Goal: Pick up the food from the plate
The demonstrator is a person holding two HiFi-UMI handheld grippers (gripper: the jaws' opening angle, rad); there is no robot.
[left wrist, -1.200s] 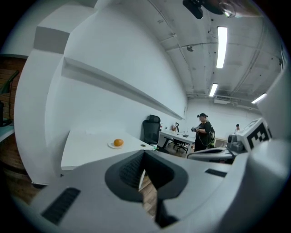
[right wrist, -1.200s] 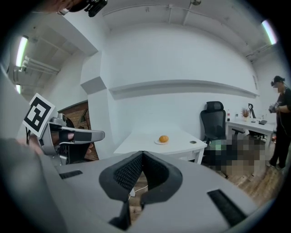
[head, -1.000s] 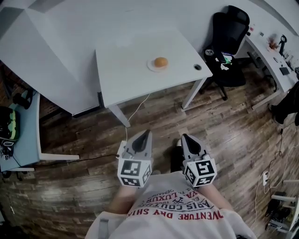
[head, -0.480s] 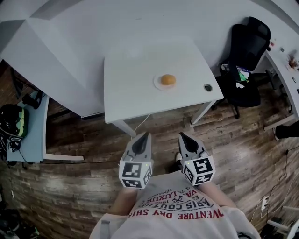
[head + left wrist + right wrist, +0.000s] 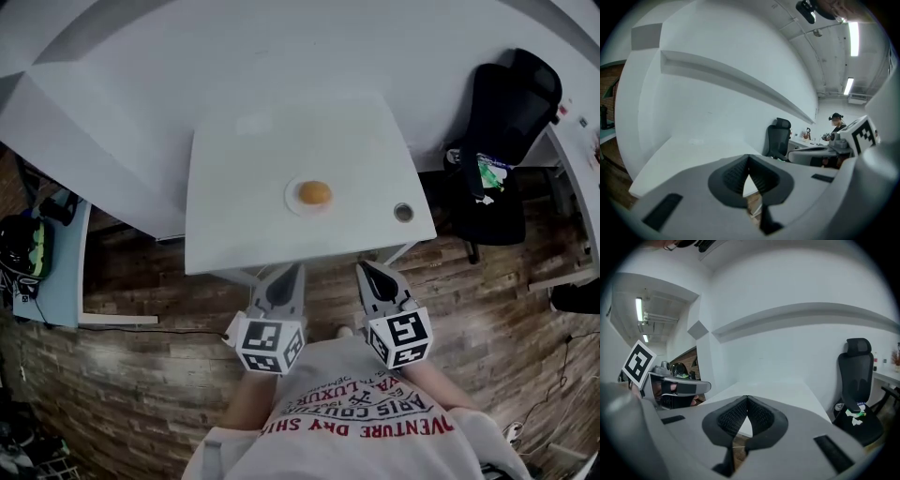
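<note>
One plank floor [image 5: 141, 375], dark wood, lying under both claws and all round them.

One white table [image 5: 244, 178], rectangular, straight ahead of both claws; its near edge lies just beyond their tips.

One pale side table [image 5: 58, 272], well off to the left of the left claw [image 5: 294, 270].

One black office chair [image 5: 502, 141], ahead of the right claw [image 5: 364, 270] and out to its right, beside the white table's right edge.

Two claws, held side by side and near each other, both pointing at the white table. Left claw: clenched, pads meeting at the tip, nothing between them. Right claw: likewise clenched and empty.

One plate [image 5: 292, 201], white, small and round, on the white table, ahead of both claws and well apart from them, roughly in line with the gap between the two.

One piece of food [image 5: 315, 192], rounded, orange-brown, resting in the middle of the plate, untouched by either claw.

One round cable hole [image 5: 404, 213] in the tabletop, ahead of the right claw and slightly to its right.
</note>
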